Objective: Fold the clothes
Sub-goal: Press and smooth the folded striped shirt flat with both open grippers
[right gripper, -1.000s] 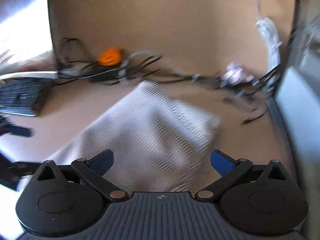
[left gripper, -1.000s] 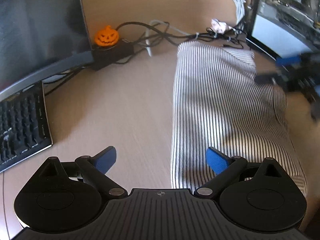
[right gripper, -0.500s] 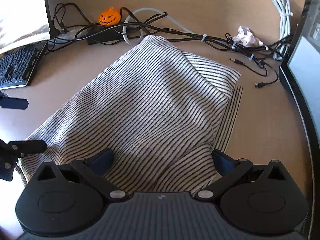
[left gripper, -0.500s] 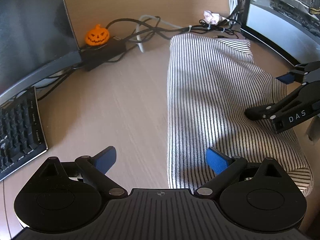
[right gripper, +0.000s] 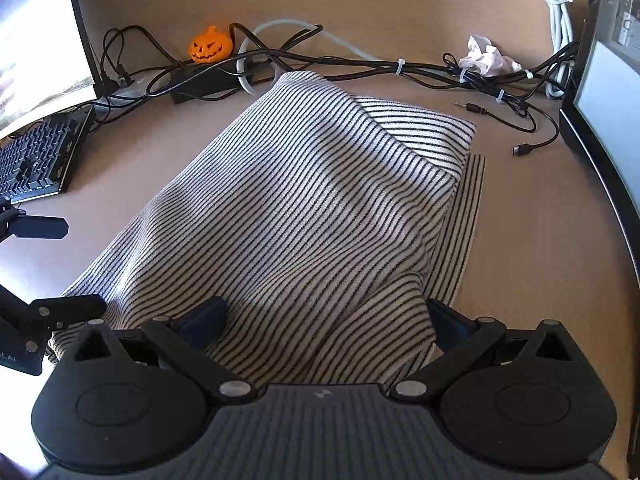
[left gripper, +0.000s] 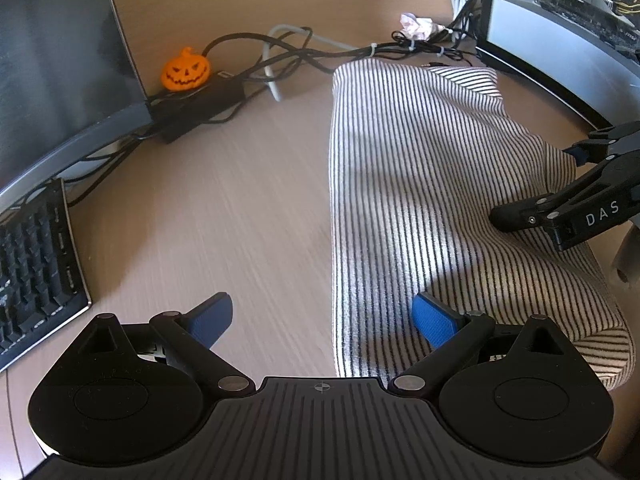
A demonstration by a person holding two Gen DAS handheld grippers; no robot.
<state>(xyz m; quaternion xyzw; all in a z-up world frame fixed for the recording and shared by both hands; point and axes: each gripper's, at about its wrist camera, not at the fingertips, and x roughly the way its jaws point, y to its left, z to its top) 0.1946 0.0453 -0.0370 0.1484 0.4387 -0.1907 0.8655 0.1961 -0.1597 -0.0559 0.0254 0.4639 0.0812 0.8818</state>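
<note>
Looking along the left gripper (left gripper: 322, 322) (jaws wide, empty): a wooden desk (left gripper: 208, 216) with keyboard (left gripper: 36, 268) and monitor (left gripper: 52, 60); the striped garment (left gripper: 432, 184) runs lengthwise away from the camera. From the right gripper (right gripper: 326, 320), spread open astride its near edge, it slants toward the pumpkin (right gripper: 211, 46).

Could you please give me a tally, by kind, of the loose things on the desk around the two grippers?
Striped garment: 1
Pumpkin: 1
Keyboard: 1
Crumpled paper: 1
Monitors: 2, left and right
Grippers: 2, left and right
Total: 8, cables not counted.
</note>
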